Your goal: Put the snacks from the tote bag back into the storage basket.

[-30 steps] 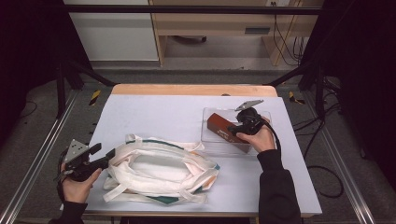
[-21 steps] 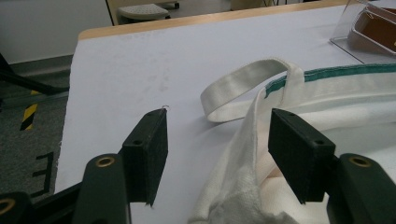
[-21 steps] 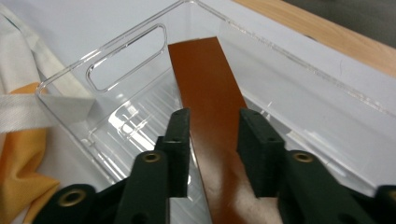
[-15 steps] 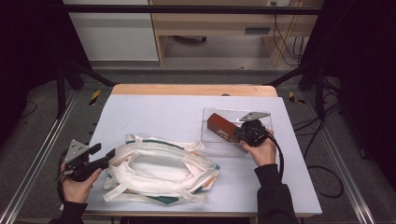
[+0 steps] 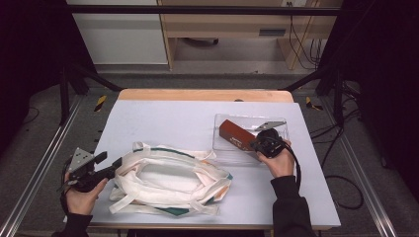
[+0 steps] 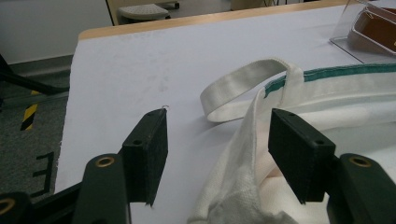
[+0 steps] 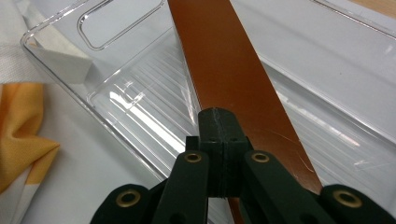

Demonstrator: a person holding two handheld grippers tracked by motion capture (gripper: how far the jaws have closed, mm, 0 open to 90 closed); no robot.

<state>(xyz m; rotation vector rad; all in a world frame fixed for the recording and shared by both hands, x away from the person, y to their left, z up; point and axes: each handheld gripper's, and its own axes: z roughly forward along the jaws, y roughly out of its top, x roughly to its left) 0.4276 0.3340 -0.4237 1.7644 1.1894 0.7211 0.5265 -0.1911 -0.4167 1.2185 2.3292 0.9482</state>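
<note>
As the bench (image 5: 163, 118) stands now, with its pale sheet cover and wooden far edge, it carries three items.

Item one: brown box (image 5: 238, 137), long, flat and glossy. It lies slantwise in the clear plastic tray (image 5: 222, 148) on the right half of the bench, one end propped over the near wall. The right gripper (image 5: 257, 144) sits at that near end; in the right gripper view its jaws are pressed together on the edge of the brown box (image 7: 229, 70), pinching it thinly. Judged stiff, light and slick-faced; a grip this close to the rim may slip or let the box pivot, so a hold deeper along the long sides would be safer.

Item two: the clear plastic tray (image 7: 140, 116), ribbed floor, thin-walled, with a slot handle in one end. Judged light and apt to slide or lift with the box.

Item three: cloth bag (image 5: 168, 180), white with green trim and orange patches, lying slack and open-mouthed at the near left, straps sprawled. Soft, limp, will not hold its shape. The left gripper (image 5: 111, 168) is at its left rim; in the left gripper view the jaws stand spread, a fold of the cloth bag (image 6: 243, 154) and one strap lying between them, not clamped.
</note>
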